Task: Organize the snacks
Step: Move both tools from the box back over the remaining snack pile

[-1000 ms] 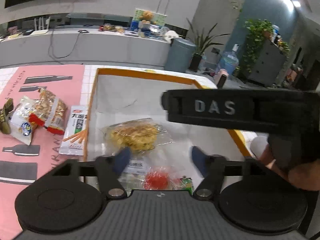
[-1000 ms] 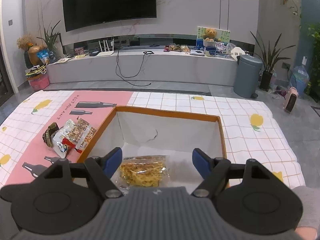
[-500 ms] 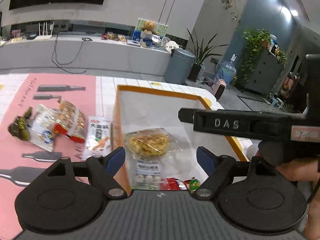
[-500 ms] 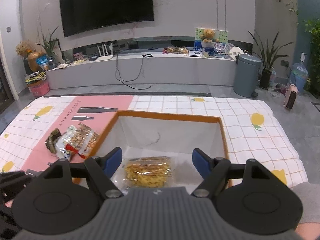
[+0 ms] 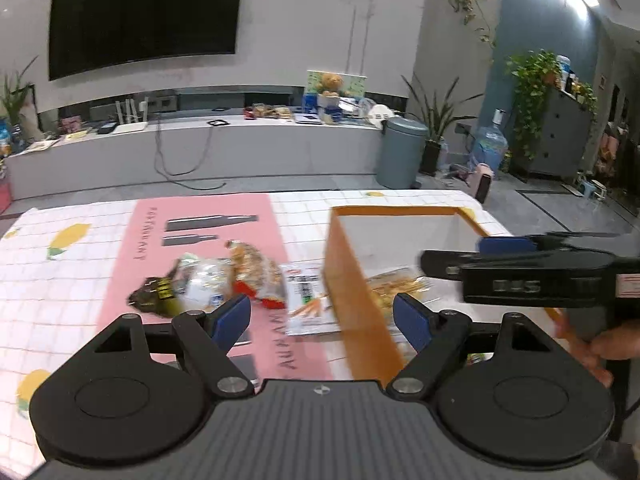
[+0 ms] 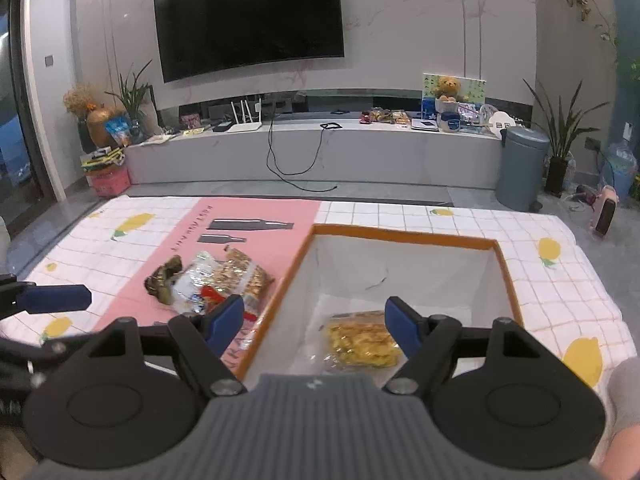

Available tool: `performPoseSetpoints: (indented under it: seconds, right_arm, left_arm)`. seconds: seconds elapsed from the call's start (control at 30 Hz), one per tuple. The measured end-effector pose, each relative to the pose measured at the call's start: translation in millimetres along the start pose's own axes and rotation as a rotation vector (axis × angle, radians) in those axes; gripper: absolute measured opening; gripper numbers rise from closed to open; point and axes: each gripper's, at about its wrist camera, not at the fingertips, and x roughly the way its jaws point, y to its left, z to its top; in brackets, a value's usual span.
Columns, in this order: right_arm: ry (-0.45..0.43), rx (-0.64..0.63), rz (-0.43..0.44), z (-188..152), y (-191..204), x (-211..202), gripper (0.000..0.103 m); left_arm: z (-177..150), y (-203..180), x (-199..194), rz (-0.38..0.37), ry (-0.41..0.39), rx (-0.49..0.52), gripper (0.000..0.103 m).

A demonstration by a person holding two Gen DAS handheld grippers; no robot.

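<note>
While both grippers hang with nothing between their blue pads, the work sits between one packet stowed and the next not yet taken. The left gripper point(image 5: 322, 316) stands spread above the near orange wall of the box point(image 5: 352, 280), with the loose snacks just to its left; the right gripper point(image 6: 314, 326) is likewise spread wide, straddling the box's left rim. From the left wrist view the right gripper shows side-on over the box, a hand point(image 5: 604, 354) behind it.

The box is a deep square carton, orange outside and along the rim, plain white within. On its floor lies a clear crinkly packet of yellow noodle-like crisps point(image 6: 362, 342); whether more lies beneath the gripper body cannot be told.

Outside, on the pink mat point(image 5: 192, 216) of the bench, a small heap waits: a dark green foil wrapper point(image 5: 154, 296), a shiny silver-and-white bag point(image 5: 204, 284), a clear packet of brown puffed pieces with a red band point(image 5: 258, 276), and a flat white sachet printed with carrots point(image 5: 306, 300) lying close against the box's wall. All are soft, glossy film that will crumple and slide.

The likely next move is the left gripper dropping onto one of these. The flat sachet would need a pinch at an edge; the plumper bags offer a fold to grab. The heap overlaps, so a careless bite could lift two together.
</note>
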Motion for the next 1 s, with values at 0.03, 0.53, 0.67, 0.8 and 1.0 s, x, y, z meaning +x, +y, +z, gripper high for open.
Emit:
performPoseSetpoints:
  seconds: [0.03, 0.53, 0.67, 0.8, 1.0]
  right_arm:
    - [-0.006, 0.003, 0.003, -2, 2, -4, 0.077]
    - [-0.056, 0.007, 0.02, -47, 69, -28, 0.078]
    - [-0.042, 0.021, 0.05, -56, 91, -20, 0.078]
    - [-0.037, 0.045, 0.085, -65, 107, -11, 0.078]
    - [-0.135, -0.074, 0.205, -79, 134, -8, 0.085]
  left_arm:
    - [-2, 5, -2, 0.018, 0.004, 0.003, 0.095]
    - [-30, 79, -22, 0.102, -0.018, -0.064, 0.096]
    - [-35, 94, -25, 0.107, -0.026, -0.09, 0.096]
    - [-39, 107, -24, 0.13, -0.022, -0.115, 0.096]
    - [-48, 131, -15, 0.159, -0.006, -0.141, 0.096]
